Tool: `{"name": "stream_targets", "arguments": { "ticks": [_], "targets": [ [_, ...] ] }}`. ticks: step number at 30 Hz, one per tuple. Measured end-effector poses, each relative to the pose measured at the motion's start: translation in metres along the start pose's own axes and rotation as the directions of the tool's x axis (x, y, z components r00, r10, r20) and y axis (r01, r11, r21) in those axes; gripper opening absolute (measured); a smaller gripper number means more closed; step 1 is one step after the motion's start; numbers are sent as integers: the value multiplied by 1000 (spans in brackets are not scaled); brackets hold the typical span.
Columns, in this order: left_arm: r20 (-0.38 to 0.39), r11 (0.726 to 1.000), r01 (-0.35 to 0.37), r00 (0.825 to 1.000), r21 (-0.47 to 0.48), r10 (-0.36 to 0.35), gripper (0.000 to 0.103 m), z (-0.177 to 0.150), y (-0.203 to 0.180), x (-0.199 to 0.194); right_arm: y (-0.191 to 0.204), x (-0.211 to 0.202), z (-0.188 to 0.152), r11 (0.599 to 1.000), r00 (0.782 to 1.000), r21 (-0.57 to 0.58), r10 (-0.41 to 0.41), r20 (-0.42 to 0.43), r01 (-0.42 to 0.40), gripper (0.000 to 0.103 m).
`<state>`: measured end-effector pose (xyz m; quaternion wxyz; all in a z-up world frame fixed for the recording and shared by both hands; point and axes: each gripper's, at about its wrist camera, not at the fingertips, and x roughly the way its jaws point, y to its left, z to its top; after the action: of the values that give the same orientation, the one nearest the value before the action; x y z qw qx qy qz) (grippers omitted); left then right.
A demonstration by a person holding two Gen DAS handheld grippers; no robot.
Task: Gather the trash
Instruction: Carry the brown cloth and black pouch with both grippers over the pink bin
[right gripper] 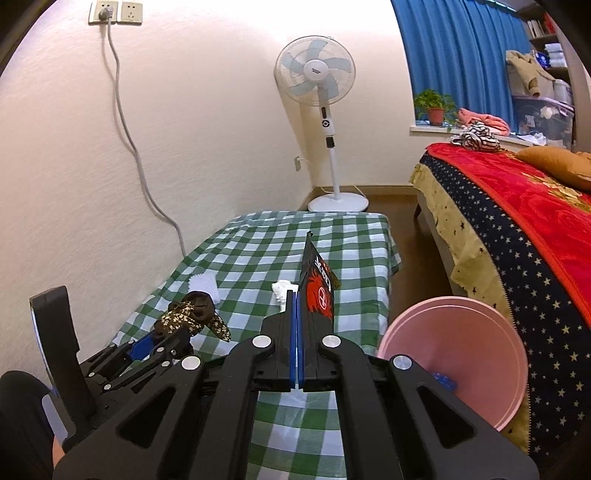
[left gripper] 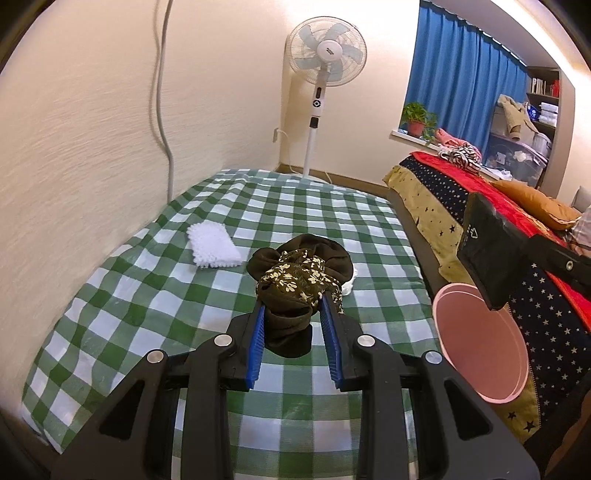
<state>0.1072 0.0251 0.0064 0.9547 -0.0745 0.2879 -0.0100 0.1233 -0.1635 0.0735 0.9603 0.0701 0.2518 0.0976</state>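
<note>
Standing fan (right gripper: 316,72), white with pale blue blades, at 12 o'clock against the cream wall; blue curtain (right gripper: 454,48) at 1 o'clock above a potted plant (right gripper: 435,105) on the sill. Bed with red blanket (right gripper: 524,199) at 3 o'clock; wall socket (right gripper: 115,12) with grey cable at 11 o'clock.

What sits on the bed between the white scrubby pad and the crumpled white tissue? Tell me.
In the left wrist view, the dark floral cloth, clamped in the left gripper, hangs between the white pad and the tissue.

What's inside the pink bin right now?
The pink bin holds a small blue scrap near its bottom. The right hand-held gripper hides part of the bin.
</note>
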Motion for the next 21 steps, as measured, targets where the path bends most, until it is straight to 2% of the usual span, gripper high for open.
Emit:
{"name": "stream_targets", "arguments": {
  "ticks": [12,21],
  "targets": [
    [3,996,77,997,39,-77,28,-2,-33,8,-42,-9,1,993,995,62,-104,12,103,0],
    [-4,988,145,989,62,-145,28,-3,-58,16,-83,-15,7,967,978,152,-209,6,206,0]
  ]
}}
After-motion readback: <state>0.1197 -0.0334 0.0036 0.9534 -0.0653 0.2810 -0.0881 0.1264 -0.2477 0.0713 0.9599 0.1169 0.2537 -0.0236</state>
